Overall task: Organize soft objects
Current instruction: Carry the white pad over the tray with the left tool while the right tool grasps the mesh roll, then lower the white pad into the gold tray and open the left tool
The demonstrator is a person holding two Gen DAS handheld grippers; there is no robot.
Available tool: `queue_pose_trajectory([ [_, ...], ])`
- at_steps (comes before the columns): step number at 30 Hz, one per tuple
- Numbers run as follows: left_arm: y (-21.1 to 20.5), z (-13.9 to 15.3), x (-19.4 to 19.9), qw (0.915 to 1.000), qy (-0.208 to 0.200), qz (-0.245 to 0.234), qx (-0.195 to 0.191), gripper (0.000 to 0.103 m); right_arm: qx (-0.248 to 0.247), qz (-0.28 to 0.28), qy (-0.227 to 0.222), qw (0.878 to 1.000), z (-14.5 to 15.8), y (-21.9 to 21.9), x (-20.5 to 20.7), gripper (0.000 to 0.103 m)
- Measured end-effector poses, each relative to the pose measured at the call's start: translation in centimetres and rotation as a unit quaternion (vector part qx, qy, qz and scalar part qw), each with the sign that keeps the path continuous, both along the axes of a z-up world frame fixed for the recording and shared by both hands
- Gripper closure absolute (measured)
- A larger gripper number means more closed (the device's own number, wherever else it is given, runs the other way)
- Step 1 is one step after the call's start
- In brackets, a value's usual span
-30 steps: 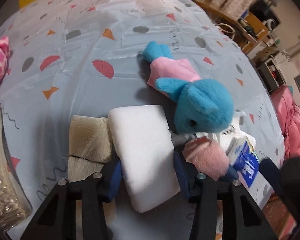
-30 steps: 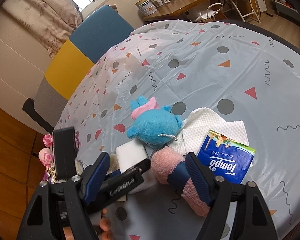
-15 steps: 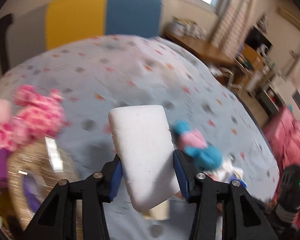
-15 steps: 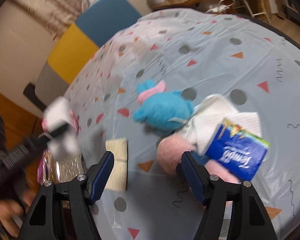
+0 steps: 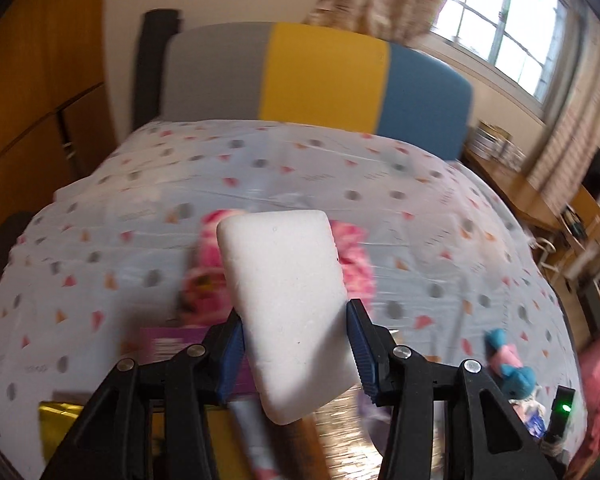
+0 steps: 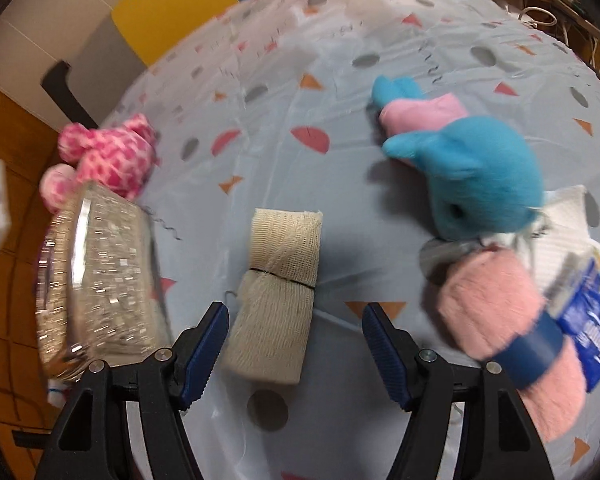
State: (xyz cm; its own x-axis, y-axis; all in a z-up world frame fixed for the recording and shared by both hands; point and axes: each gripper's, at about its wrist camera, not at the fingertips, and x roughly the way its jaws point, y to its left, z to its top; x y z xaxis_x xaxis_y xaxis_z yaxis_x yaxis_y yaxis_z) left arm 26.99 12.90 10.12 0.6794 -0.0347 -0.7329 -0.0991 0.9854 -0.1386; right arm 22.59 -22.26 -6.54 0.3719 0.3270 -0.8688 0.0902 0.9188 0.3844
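My left gripper (image 5: 294, 354) is shut on a white sponge block (image 5: 286, 304), held in the air over a shiny basket (image 5: 340, 432) at the table's near edge. A pink spotted plush (image 5: 352, 264) lies behind the sponge. My right gripper (image 6: 294, 350) is open, its jaws on either side of a beige gauze cloth (image 6: 278, 292) lying on the table. The shiny basket (image 6: 96, 280) is to its left with the pink plush (image 6: 110, 156) behind it. A blue plush (image 6: 476, 172) and a pink fuzzy roll (image 6: 504, 320) lie to the right.
A blue tissue pack (image 6: 588, 320) and white napkin (image 6: 568, 216) lie at the right. A purple box (image 5: 172, 348) and gold packet (image 5: 56, 420) sit by the basket. A grey, yellow and blue chair (image 5: 316, 76) stands behind the patterned tablecloth (image 5: 420, 208).
My left gripper lifted the sponge off the table and swung left over the basket. My right gripper left the pink roll and moved left, down around the gauze cloth.
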Motion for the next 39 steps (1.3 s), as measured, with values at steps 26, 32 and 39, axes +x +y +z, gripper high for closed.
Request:
queue_pose_trajectory([
  [26, 14.3, -8.3, -25.2, 0.9928, 0.038, 0.109, -0.032, 0.054, -0.171, 0.072, -0.068, 0.980, -1.8, 4.1, 0.6, 0.058],
  [32, 14.5, -11.5, -29.4, 0.9912, 0.072, 0.101, -0.046, 0.053, -0.179, 0.077, -0.079, 0.978, -1.9, 4.3, 0.2, 0.057],
  [39, 15.2, -14.6, -30.0, 0.9853, 0.103, 0.131, -0.038, 0.046, -0.188, 0.081, -0.088, 0.975, -2.0, 4.4, -0.1, 0.057],
])
